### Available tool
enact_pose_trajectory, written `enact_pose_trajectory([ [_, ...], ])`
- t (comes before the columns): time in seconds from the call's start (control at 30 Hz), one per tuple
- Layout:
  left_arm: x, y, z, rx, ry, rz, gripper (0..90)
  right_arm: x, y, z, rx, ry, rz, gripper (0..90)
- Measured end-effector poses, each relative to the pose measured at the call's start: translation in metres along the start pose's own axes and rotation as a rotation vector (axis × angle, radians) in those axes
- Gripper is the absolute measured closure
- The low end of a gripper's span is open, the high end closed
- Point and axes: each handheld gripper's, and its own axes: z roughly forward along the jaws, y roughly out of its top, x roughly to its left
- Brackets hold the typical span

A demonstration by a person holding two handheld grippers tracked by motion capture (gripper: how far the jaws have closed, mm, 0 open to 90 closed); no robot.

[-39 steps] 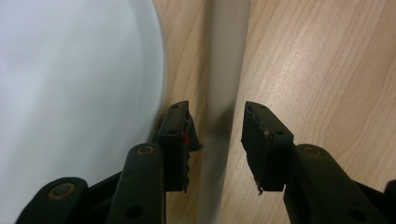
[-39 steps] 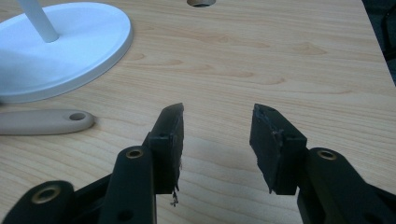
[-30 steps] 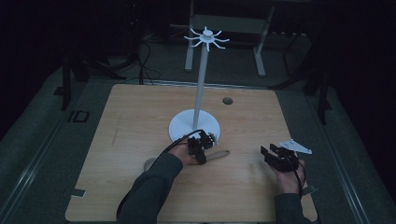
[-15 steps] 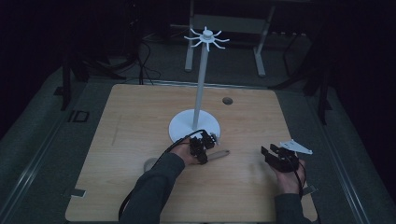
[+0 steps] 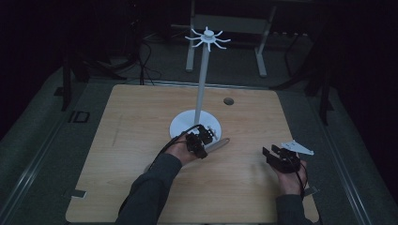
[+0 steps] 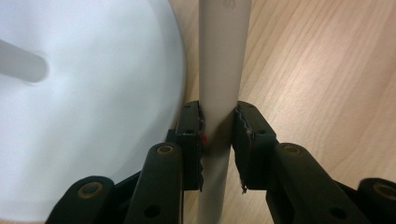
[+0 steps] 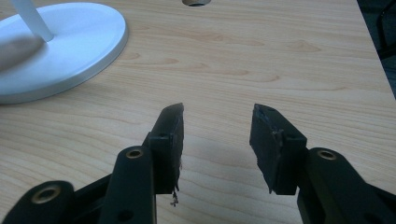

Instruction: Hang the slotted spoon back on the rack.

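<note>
— The grey rod [image 6: 219,88]: where is it, and what has hold of it?

— It sits between the pads [image 6: 192,135] of my left hand-held gripper [image 5: 201,140], which have just been closing and now pinch it from both sides. In the high view the rod [image 5: 218,144] pokes out to the right of that hand-held gripper, just right of the round white base [image 5: 180,123] of the hook stand [image 5: 202,79], near the middle of the wooden bench [image 5: 131,117].

— And your other one?

— My right hand-held gripper [image 5: 277,155] hangs low over the bench's near right part, well apart from the rod. In its own view its jaws are spread with bare wood between them [image 7: 217,135].

— Anything else on the bench?

— A small round hole [image 5: 228,101] at the far side, right of the stand's pole.
</note>
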Motion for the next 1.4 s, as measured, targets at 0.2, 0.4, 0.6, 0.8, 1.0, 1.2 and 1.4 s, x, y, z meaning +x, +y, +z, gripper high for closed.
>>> enact_pose_trajectory([
  [0.2, 0.000, -0.006, -0.028, -0.107, 0.056, -0.028, 73.8, 0.000, 0.000, 0.000, 0.000, -0.001, 0.004, 54.3],
  [0.4, 0.001, -0.012, -0.055, -0.238, 0.104, -0.080, 73.9, 0.000, 0.000, 0.000, -0.001, -0.003, 0.003, 54.3],
  [0.6, -0.002, -0.019, -0.077, -0.355, 0.163, -0.116, 73.9, 0.000, -0.001, 0.000, -0.001, -0.005, 0.003, 54.2],
  [0.8, -0.001, -0.029, -0.094, -0.450, 0.227, -0.163, 73.9, 0.000, -0.001, 0.000, -0.002, -0.007, 0.004, 54.2],
  [1.0, 0.003, -0.038, -0.104, -0.512, 0.268, -0.213, 74.0, 0.000, -0.001, 0.000, 0.000, -0.005, 0.004, 54.2],
  [1.2, 0.004, -0.044, -0.114, -0.561, 0.306, -0.243, 74.0, 0.001, -0.001, 0.000, 0.000, -0.005, 0.005, 54.2],
  [1.4, 0.007, -0.045, -0.121, -0.589, 0.327, -0.270, 74.1, 0.001, -0.002, 0.001, -0.001, -0.006, 0.005, 54.2],
])
